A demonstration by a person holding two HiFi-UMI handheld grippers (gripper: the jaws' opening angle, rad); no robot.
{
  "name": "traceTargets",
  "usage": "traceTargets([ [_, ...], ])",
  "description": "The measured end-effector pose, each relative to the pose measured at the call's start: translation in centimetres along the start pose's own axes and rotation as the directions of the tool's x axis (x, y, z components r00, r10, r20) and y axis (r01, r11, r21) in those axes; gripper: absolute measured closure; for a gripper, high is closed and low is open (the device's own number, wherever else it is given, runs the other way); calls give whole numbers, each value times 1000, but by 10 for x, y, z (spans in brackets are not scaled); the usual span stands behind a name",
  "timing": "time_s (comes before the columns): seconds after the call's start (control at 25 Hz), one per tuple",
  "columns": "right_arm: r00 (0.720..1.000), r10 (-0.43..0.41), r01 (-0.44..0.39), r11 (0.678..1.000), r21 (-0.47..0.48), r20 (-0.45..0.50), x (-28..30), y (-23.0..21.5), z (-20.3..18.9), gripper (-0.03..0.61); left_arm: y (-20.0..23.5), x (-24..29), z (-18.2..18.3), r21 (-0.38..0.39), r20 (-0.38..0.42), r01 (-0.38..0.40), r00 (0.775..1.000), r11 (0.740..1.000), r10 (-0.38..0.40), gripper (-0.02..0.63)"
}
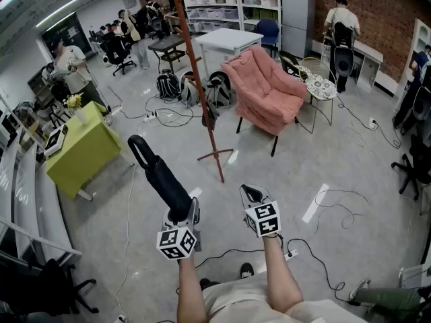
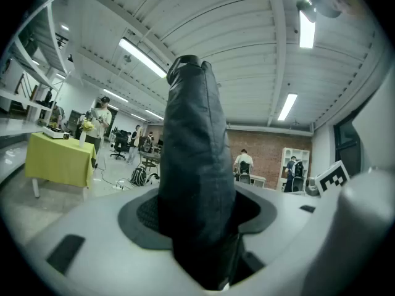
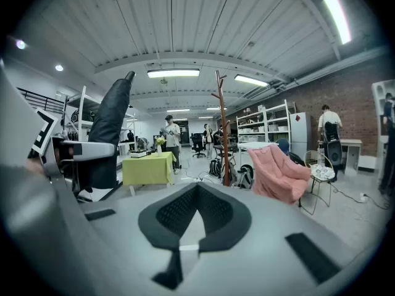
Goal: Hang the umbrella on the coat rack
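At the open floor short of the coat rack: the rack stands well apart from both grippers, so the hang is not yet begun.

Risks, as judged:
- The umbrella is gripped near one end, with its long folded body sticking up and forward. That overhang could lever it round or slide it through the soft fabric when swung toward a peg.
- The rack is a thin pole on a small spread foot. A knock from the umbrella tip could rock or tip it.
- Loose cables lie on the floor near its base and could trip the person walking up.
- The far end is rounded. I cannot tell whether it has a loop or hook, so catching a peg may take more than one try.

Jaws:
- Left gripper: jaws wide, clamped on the umbrella, whose dark fabric fills the gap between the pads.
- Right gripper: jaws together, nothing between them, touching nothing.
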State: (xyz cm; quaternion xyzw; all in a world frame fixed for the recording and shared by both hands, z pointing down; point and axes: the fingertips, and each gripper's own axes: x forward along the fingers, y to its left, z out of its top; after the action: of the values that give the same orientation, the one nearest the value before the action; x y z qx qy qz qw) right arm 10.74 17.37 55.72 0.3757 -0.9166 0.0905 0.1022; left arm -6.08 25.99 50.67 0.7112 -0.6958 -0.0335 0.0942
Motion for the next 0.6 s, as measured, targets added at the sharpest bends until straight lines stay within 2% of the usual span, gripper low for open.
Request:
traceTargets([
  [0.16,1000,15,-15,1000,3,13,2,-9,9,575,-2,3,-3,-27,-2,-13,1000,1000,13,351],
  [0.32,1000,8,-8,1000,11,23,-2,-19,13,575,-5,4,-5,6,-18,-32,999,999,32,351],
  [0.4,1000,1,-2,1000,10,30,-3,-23,15,575,-7,5,0,12,-6,-31,999,999,31,351],
  [0.6,1000,29,-29,1000,0,7,-13,-23,12,575,-14,-3,10,-32,42,-27,999,999,28,351],
])
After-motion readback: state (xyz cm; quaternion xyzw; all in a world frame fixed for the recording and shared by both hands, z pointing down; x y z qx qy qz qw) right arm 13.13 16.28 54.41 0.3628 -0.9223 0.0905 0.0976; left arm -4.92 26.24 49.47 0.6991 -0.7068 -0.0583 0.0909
